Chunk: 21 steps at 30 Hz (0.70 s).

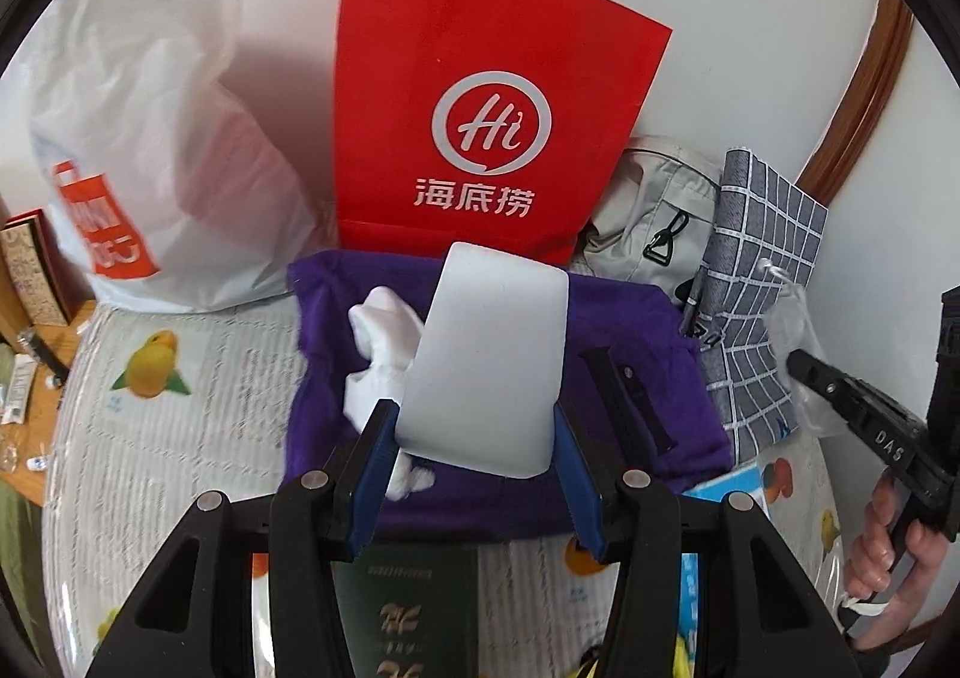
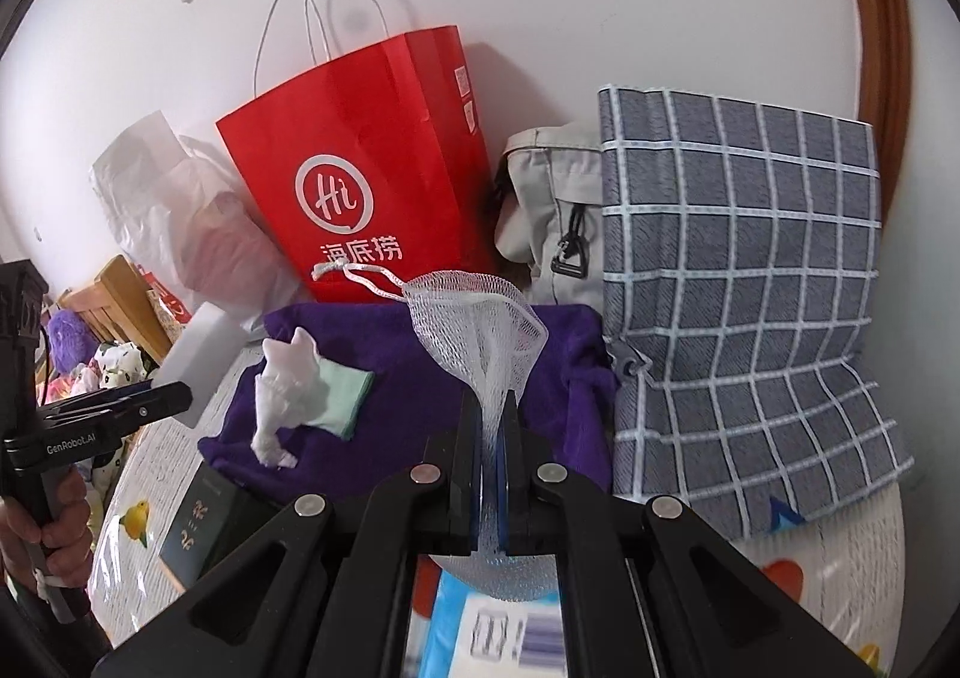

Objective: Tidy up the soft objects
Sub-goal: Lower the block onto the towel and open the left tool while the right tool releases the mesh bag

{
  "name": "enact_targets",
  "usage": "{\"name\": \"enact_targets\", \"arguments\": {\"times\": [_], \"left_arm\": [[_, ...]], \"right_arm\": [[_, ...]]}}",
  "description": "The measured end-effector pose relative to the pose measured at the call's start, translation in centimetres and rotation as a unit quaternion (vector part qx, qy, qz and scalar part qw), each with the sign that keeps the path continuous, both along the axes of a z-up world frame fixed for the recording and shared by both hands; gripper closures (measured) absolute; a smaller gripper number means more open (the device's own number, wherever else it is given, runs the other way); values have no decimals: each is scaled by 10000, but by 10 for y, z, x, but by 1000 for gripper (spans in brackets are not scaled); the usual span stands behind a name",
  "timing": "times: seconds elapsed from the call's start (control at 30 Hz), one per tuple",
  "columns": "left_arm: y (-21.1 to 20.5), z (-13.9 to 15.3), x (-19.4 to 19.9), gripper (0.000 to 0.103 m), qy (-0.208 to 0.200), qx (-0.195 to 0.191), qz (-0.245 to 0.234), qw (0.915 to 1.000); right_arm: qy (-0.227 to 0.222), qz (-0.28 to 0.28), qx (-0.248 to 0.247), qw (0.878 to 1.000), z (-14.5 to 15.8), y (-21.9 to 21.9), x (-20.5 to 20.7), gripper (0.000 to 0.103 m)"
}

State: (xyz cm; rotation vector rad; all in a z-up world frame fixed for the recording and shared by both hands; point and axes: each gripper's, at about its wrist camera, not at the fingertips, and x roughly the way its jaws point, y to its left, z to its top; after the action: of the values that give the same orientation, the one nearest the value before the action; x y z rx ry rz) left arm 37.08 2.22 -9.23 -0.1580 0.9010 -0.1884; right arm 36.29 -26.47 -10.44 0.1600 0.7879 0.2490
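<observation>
My left gripper (image 1: pixel 474 414) is shut on a white foam block (image 1: pixel 489 354), its blue pads pressing both sides. The block hangs over a purple cloth (image 1: pixel 630 318) that carries a crumpled white cloth (image 1: pixel 384 336) and a black strap (image 1: pixel 630 396). My right gripper (image 2: pixel 491 402) is shut on a white mesh net bag (image 2: pixel 474 312), held above the same purple cloth (image 2: pixel 558 366). In the right wrist view a pale green cloth (image 2: pixel 342 390) lies under the white cloth (image 2: pixel 282 384). Each gripper shows at the edge of the other view: the left gripper (image 2: pixel 174 396) and the right gripper (image 1: pixel 798 363).
Against the wall stand a red paper bag (image 1: pixel 480 108), a white plastic bag (image 1: pixel 150 138), a grey bag (image 1: pixel 660 210) and a blue checked cloth (image 2: pixel 738 288). A dark green booklet (image 2: pixel 204 522) lies on the printed cover in front. A wooden table (image 1: pixel 24 378) sits left.
</observation>
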Motion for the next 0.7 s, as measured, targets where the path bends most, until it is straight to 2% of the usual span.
{"name": "enact_targets", "arguments": {"times": [0.4, 0.57, 0.7], "left_arm": [[-22, -33, 59, 54, 287, -109, -186, 9994], [-34, -54, 77, 54, 510, -70, -299, 9982], [-37, -63, 83, 54, 604, -46, -346, 9976]], "right_arm": [[224, 23, 83, 9997, -39, 7, 60, 99], [564, 85, -134, 9983, -64, 7, 77, 99], [859, 172, -92, 9961, -83, 7, 85, 98]]}}
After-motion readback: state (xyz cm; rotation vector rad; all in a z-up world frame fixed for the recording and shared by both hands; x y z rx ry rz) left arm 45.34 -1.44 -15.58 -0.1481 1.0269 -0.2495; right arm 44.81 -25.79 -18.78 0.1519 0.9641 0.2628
